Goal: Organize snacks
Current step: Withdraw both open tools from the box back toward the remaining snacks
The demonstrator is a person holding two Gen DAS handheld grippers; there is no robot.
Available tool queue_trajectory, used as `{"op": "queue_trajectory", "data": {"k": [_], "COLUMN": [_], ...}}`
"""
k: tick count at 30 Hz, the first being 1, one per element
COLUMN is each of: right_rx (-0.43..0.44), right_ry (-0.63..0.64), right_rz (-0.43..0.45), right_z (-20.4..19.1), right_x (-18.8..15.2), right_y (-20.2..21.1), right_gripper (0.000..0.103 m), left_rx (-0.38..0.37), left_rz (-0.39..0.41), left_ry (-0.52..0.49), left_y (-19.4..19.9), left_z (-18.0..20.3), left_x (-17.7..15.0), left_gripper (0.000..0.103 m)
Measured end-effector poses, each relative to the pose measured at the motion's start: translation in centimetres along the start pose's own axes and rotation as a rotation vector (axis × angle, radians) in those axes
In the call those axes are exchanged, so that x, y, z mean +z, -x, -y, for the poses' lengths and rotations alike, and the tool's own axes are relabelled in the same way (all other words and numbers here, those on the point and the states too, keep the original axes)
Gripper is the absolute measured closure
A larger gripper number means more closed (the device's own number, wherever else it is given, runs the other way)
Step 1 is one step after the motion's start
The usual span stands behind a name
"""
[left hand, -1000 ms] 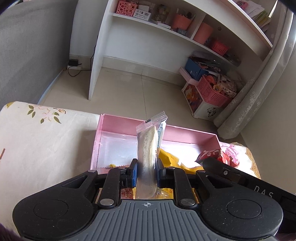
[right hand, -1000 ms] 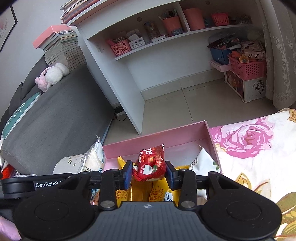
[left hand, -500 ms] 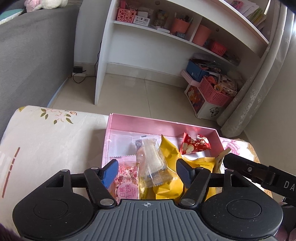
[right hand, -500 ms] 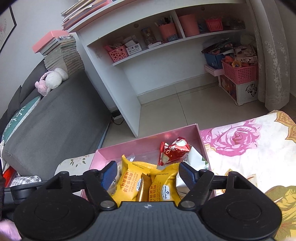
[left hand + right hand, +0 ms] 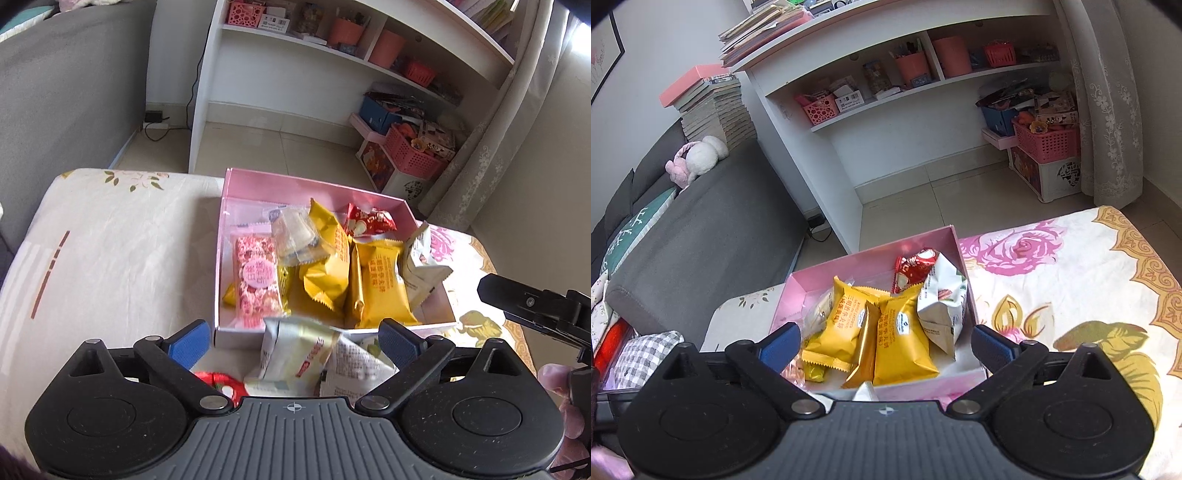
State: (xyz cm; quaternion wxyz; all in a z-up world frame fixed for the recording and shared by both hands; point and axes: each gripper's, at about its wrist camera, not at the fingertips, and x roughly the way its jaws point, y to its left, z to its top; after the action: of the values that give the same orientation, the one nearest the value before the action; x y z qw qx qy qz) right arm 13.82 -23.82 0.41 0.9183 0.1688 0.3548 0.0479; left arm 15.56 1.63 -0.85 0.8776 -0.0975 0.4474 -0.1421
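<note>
Surface: floral tablecloth [image 5: 110, 258], white shelving behind.
Left gripper [image 5: 291, 341]: released — jaws have just been opening, wide apart, nothing pinched.
Right gripper [image 5: 884, 343]: released, jaws likewise just opening, nothing held.
Next target: silver-white packet [image 5: 295, 354], lower centre of the left view, outside the pink box [image 5: 314, 186], just before its near wall and between the left jaws.
Long axis: roughly across the frame, tilted.
Nearer hand: left — judged.
Boxed: yellow packets [image 5: 901, 332], red packet [image 5: 916, 266].

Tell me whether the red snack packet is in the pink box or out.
In: the red packet lies inside the pink box, at its far wall.
</note>
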Motion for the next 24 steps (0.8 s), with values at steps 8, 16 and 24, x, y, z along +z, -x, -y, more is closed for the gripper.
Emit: {"op": "queue_trajectory", "data": {"k": [8,16,24], "right_rx": [-0.006,0.016,0.028], "right_ry": [0.037,0.046,0.126], "right_rz": [-0.022,-0.005,0.003], "right_z": [-0.5,-0.2,0.0], "right_x": [-2.4,-5.4,-6.7], "right_y": [2.4,3.8,4.5], "right_gripper": [0.008,0.007,0.007], "left_rx": [0.018,0.034,0.002], "left_rz": [-0.017,0.07,0.079], "left_ry": [-0.027,-0.085,-0.112], "left_y": [2.3,4.3,4.7], "left_z": [0.4,0.4,-0.7], "left_x": [-3.1,-5.6,-6.8], "left_gripper": [0.004,0.003,0.002]}}
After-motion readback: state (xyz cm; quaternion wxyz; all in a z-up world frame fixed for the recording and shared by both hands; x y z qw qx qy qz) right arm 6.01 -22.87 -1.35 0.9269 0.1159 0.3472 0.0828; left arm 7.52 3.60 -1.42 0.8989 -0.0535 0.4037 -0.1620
